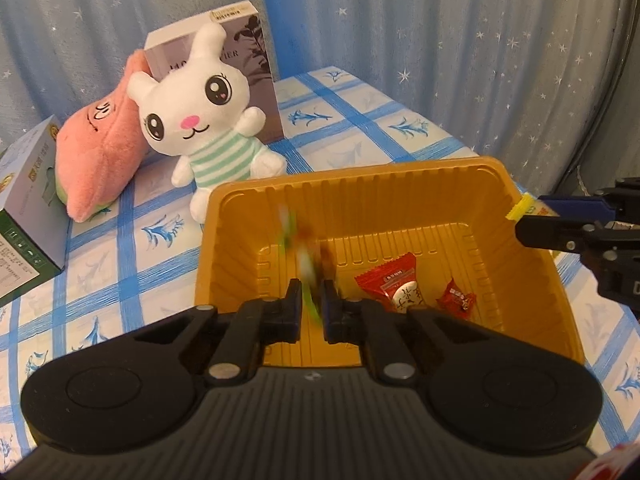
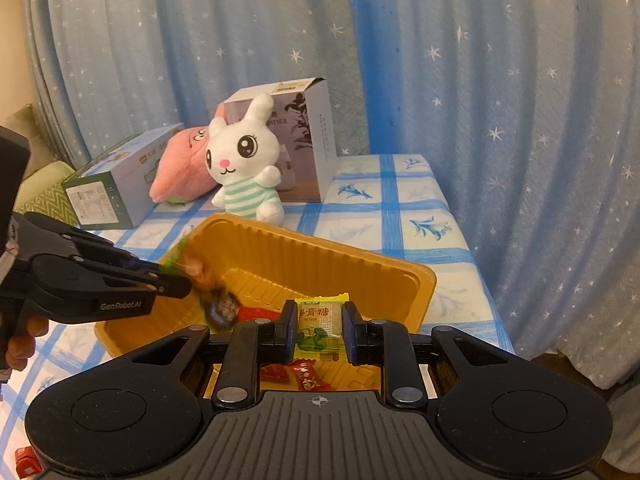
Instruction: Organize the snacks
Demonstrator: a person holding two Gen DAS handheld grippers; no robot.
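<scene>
A golden plastic tray sits on the blue checked tablecloth. Two red wrapped candies lie in it. My left gripper is over the tray, jaws narrowly apart, with a blurred green-and-white snack packet between the fingertips; I cannot tell if it is still held. My right gripper is shut on a yellow-and-green candy bar above the tray's near rim. Red candies show below it.
A white bunny plush and a pink plush lean on a grey box behind the tray. A white-green box lies at left. A starred blue curtain hangs behind the table.
</scene>
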